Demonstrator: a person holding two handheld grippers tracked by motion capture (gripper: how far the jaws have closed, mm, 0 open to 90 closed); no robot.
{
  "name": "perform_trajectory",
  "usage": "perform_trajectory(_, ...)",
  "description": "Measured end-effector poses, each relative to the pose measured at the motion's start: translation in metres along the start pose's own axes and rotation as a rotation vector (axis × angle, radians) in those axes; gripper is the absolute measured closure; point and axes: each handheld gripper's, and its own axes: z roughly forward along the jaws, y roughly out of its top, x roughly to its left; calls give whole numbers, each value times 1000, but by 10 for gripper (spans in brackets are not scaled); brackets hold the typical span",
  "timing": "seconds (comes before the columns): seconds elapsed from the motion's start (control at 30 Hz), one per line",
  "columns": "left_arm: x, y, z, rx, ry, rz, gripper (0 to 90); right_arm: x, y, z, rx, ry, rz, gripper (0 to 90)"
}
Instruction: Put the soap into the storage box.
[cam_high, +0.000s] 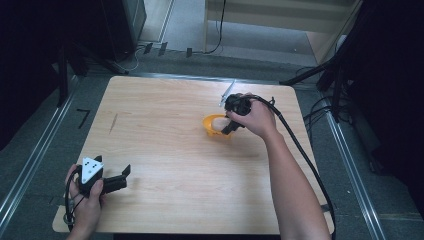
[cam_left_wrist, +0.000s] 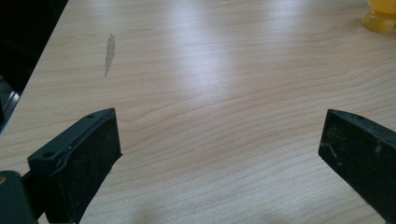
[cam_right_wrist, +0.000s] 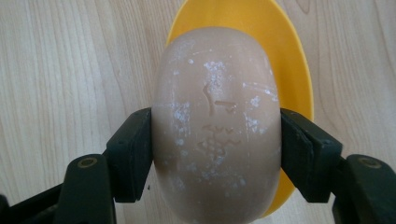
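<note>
A tan oval soap bar (cam_right_wrist: 217, 126) with stamped marks and white flecks is clamped between the jaws of my right gripper (cam_right_wrist: 215, 149), directly over a yellow oval dish (cam_right_wrist: 292, 60). From above, the right gripper (cam_high: 226, 129) reaches down into the yellow dish (cam_high: 211, 123) near the table's middle right. My left gripper (cam_high: 124, 176) rests open near the front left corner, nothing between its jaws. In the left gripper view its gripper (cam_left_wrist: 219, 149) looks across bare wood, and the yellow dish (cam_left_wrist: 382, 14) peeks in at the top right.
The light wooden table (cam_high: 165, 150) carries a small dark scuff (cam_high: 114, 122) at its left. A metal clip-like piece (cam_high: 227, 93) lies just beyond the right hand. Cables trail from both grippers; dark equipment stands around the table.
</note>
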Motion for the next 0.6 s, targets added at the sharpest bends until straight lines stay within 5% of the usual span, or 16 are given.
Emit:
perform_trajectory(0.33,0,0,0,1,-2,0,0,-6,-2,5,12,5,30,328)
perform_trajectory(0.6,0,0,0,0,-4,-1,0,-10,-3,-5,-65,-15,56,394)
